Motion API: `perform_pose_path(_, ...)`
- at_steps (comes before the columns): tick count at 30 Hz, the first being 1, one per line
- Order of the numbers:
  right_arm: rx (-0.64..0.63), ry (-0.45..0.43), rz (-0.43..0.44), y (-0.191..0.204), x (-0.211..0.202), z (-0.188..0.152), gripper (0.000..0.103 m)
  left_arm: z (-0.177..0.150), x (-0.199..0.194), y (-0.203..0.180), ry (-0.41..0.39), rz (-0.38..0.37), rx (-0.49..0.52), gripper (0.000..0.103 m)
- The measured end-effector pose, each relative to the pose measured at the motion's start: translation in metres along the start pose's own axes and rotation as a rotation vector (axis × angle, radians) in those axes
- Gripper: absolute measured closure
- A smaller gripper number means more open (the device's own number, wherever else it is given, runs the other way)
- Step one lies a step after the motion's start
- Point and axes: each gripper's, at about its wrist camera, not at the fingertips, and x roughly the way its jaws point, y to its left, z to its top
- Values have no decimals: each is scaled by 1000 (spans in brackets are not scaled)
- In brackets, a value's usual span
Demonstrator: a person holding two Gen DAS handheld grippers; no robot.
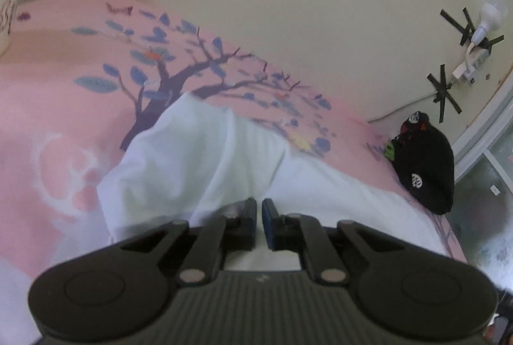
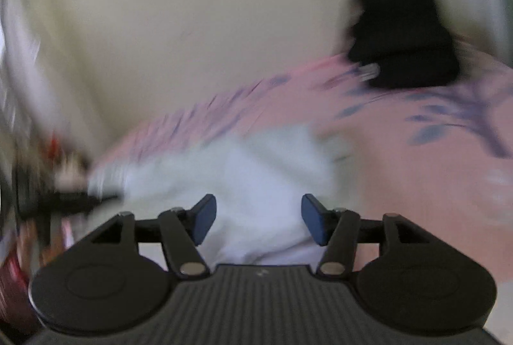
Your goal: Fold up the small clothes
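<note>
A small white garment [image 1: 205,162] lies on a pink bedspread with a purple tree print [image 1: 64,88]. My left gripper [image 1: 259,210] is shut on a fold of the white garment, which bunches up from the pinch. In the blurred right wrist view the same white garment [image 2: 256,172] lies under my right gripper [image 2: 259,217], which is open and empty just above it. A dark shape at the left edge of the right wrist view [image 2: 64,201] looks like the other gripper, too blurred to be sure.
A black garment with white prints [image 1: 426,165] sits at the bed's far right by the wall; it also shows in the right wrist view [image 2: 404,37]. A white cup [image 1: 9,5] stands at the far left. A taped bulb and cables [image 1: 477,34] hang on the wall.
</note>
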Motion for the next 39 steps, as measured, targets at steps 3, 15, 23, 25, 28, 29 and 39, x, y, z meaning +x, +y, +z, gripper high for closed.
perform_pose_path(3,124,-28,-64,-30,-9,9,45,4,-10,-19,-24,-57,36,96)
perform_pose_path(15,208,55,-3,-24,46,-1,48,-27,34,-50,128,-66,168,97)
perform_pose_path(23,217,52,179,15,50,31,77,-22,29,-43,148,-78,116,97)
perform_pose_path(25,124,33,233,48,50,46,77,-17,16,-41,112,-66,116,97)
perform_pose_path(28,-21,49,333,106,64,64,77,-5,-19,-24,6,-41,96,96)
perform_pose_path(29,-67,66,369,126,73,67,77,-2,-33,-15,-29,-21,79,95)
perform_pose_path(39,-336,374,514,263,198,0,51,0,-109,45,-176,148,-68,63)
